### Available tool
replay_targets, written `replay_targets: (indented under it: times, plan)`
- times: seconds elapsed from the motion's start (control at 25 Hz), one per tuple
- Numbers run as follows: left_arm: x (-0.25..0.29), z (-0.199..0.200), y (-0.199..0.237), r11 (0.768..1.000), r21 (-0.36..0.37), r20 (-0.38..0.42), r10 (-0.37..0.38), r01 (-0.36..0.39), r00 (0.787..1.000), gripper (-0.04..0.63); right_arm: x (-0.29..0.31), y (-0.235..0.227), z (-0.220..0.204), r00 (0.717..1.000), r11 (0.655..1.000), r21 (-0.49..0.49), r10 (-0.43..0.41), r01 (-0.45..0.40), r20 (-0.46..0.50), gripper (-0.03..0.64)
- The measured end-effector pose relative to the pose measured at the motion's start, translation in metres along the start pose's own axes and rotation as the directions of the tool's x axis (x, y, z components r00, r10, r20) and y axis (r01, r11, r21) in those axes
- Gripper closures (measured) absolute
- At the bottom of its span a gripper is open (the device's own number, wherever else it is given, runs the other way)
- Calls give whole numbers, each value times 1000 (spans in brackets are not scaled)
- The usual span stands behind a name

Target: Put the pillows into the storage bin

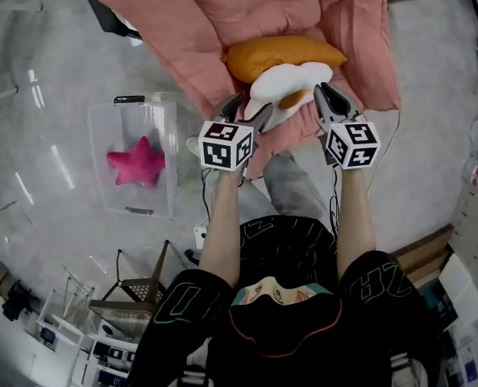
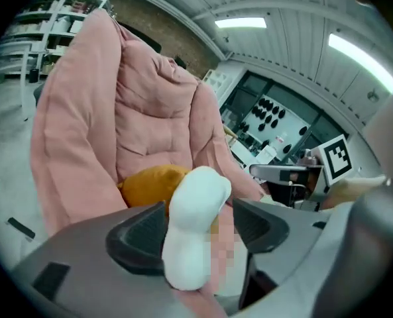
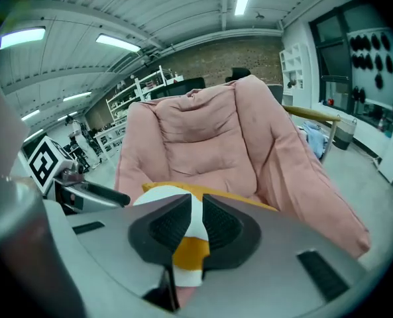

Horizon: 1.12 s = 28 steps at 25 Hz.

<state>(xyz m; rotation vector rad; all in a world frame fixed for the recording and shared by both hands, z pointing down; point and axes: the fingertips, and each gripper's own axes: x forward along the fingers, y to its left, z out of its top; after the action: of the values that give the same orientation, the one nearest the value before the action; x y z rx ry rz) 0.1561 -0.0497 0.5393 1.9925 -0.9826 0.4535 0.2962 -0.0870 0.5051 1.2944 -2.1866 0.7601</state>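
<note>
Pickup: right gripper (image 1: 326,95) is pinching the white-and-orange plush pillow (image 1: 291,79); left gripper (image 1: 248,113), jaws apart, is straddling its edge; closing likely comes next.

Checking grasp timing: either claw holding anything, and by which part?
Nothing yet: left claw open around a white edge of the egg pillow, unclamped; right claw nearly shut, empty.

The front pillow (image 1: 291,87) lies against the rear pillow (image 1: 279,55) on the chair (image 1: 182,22). The storage bin (image 1: 98,156) stands left of the chair, with a third pillow (image 1: 136,162) inside.
</note>
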Motion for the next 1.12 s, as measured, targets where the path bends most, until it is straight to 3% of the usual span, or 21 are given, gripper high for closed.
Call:
replay_targets:
  times: [0.08,0.24,0.28,0.4,0.56,0.76,0.88,1.04,1.12]
  plan:
    - [20,-11,1,999,8,-56,37,-36,998,243,-5,-18,-8,1000,1000,12,0,0,-4,583]
    - [50,-25,5,994,2,-114,108,-109,988,239,-12,-47,-24,1000,1000,22,3,-2,-30,583]
    - [56,-26,4,993,-5,-118,117,-118,986,248,-13,-53,-28,999,1000,24,2,-1,-37,583]
    - [64,-22,-2,992,-18,-100,119,-122,988,360,-13,-64,-39,998,999,32,11,-9,-62,564]
    - [58,-10,-23,997,6,-70,71,-71,995,415,-9,-68,-50,993,999,36,32,-28,-110,477]
    - [20,6,-49,996,78,22,-42,40,999,426,4,-59,-62,977,998,-45,36,-46,-208,337]
    - [-9,8,-54,991,84,62,-110,104,992,428,7,-49,-55,977,994,-85,51,-70,-208,262]
    - [-52,14,-41,990,61,156,-135,127,978,431,6,-10,-19,982,980,-119,149,-162,-116,267]
    - [-76,17,-34,990,56,203,-137,128,970,431,4,15,2,981,970,-155,180,-189,-70,358]
